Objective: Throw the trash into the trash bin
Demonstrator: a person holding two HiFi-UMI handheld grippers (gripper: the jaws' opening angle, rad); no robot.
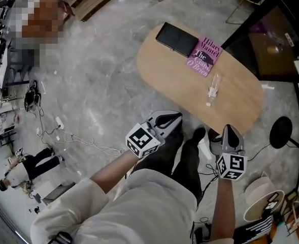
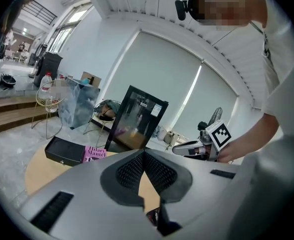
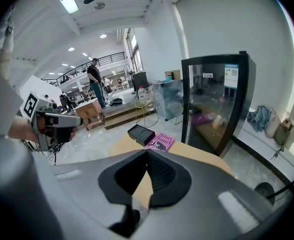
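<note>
A small crumpled clear plastic bottle [image 1: 213,88] lies on the oval wooden table [image 1: 174,70], toward its near right side. My left gripper [image 1: 172,115] hangs off the table's near edge, shut with nothing in it; its pads meet at the tips [image 2: 144,153]. My right gripper [image 1: 230,129] is to its right, just short of the table's near end, also shut and empty [image 3: 147,150]. Both point toward the table. The bottle is hidden behind the jaws in both gripper views.
A black flat box [image 1: 175,38] and a pink book [image 1: 204,56] lie at the table's far end. A dark glass-fronted cabinet [image 1: 273,39] stands right of the table. A white round container [image 1: 263,197] sits on the floor at lower right. Cables [image 1: 78,139] trail at left.
</note>
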